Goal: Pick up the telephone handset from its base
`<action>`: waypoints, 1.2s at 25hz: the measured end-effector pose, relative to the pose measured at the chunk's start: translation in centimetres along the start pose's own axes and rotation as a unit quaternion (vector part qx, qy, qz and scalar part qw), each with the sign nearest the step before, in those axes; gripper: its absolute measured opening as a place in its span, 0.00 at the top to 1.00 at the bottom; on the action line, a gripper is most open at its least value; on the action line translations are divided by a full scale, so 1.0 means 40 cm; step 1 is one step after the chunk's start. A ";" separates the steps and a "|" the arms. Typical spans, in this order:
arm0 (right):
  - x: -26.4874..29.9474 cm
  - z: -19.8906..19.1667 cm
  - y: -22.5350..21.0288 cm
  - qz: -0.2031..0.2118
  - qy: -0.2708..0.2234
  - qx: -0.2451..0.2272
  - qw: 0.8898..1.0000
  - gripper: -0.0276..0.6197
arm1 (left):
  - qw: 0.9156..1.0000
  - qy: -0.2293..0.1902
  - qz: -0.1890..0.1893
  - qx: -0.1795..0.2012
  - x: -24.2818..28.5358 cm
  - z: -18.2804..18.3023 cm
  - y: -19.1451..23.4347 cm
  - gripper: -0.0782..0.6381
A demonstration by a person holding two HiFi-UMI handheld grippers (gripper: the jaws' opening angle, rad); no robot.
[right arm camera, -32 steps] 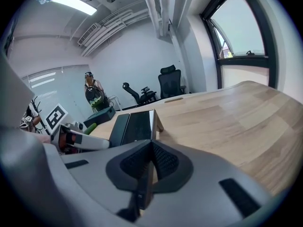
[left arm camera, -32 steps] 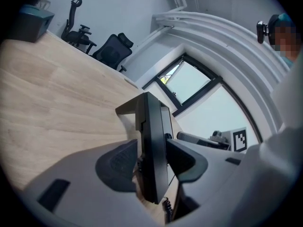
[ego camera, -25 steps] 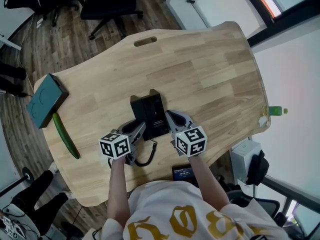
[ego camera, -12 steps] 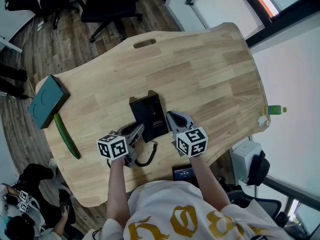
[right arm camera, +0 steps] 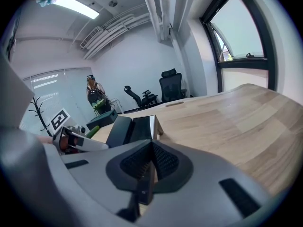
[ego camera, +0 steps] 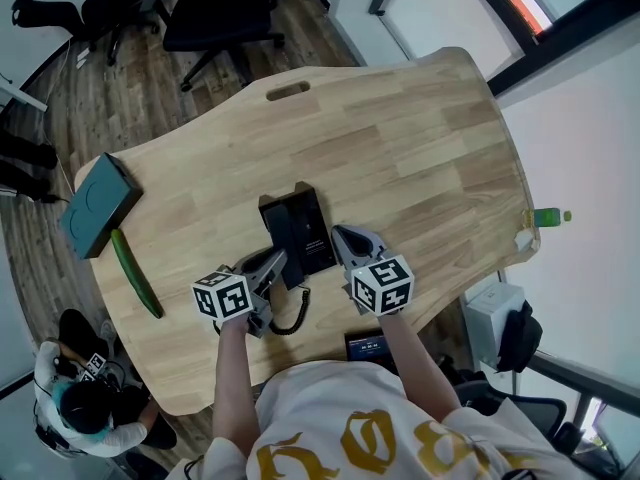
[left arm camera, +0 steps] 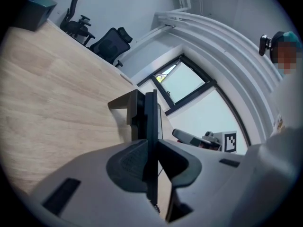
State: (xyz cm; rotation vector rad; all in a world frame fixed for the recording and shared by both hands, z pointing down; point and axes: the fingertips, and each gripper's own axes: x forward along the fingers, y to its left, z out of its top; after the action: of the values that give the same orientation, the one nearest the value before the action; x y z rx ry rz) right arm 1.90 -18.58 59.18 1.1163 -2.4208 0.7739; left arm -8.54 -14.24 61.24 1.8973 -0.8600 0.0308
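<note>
Nearest the person, a coiled cord (ego camera: 297, 313) lies on the counter (ego camera: 400, 148) just in front of the telephone (ego camera: 305, 230). The left gripper (ego camera: 278, 260) is at the near left corner of the telephone. In the left gripper view its fingers (left arm camera: 127, 163) are clamped on a thin dark slab that continues forward into the telephone body. This slab reads as the near end of the handset (ego camera: 277, 230). The handset lies along the left side of the telephone, seated on its base. The right gripper (ego camera: 340, 233) is at the near right edge of the telephone, just beside it; contact cannot be confirmed. In the right gripper view its fingers (right arm camera: 163, 162) are together with nothing between them, and the telephone sits ahead and to the left. The telephone stands near the middle of the counter. Well to the left of the telephone, a cucumber (ego camera: 133, 273) lies on the counter. A teal box (ego camera: 97, 205) sits just beyond the cucumber, at the left edge. Far beyond the telephone, an oblong slot (ego camera: 288, 91) is cut through the counter near its far edge. Office chairs (ego camera: 220, 8) stand on the floor past that edge.
</note>
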 end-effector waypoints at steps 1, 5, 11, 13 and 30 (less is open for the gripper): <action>-0.002 0.001 0.000 0.000 0.000 0.000 1.000 0.95 | 1.000 0.000 -0.002 -0.001 0.001 -0.002 -0.003 0.79; -0.010 0.003 -0.002 -0.001 -0.003 0.000 1.000 0.95 | 1.000 -0.003 -0.014 -0.009 0.003 -0.008 -0.016 0.79; -0.023 0.011 0.007 -0.003 -0.009 -0.002 1.000 0.95 | 0.998 -0.029 -0.034 -0.033 -0.008 0.013 -0.036 0.79; -0.029 0.014 0.013 -0.003 -0.012 -0.004 1.000 0.95 | 0.998 -0.038 -0.041 -0.035 -0.013 0.025 -0.047 0.79; -0.107 0.038 0.067 -0.008 -0.044 -0.020 0.999 0.95 | 0.994 -0.079 -0.075 -0.025 -0.075 0.037 -0.131 0.79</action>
State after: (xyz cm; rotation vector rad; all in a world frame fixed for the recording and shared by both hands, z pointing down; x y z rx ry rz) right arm 2.33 -15.59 54.86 1.1750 -2.4859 0.6809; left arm -8.28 -12.53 55.24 1.9317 -0.8138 -0.2332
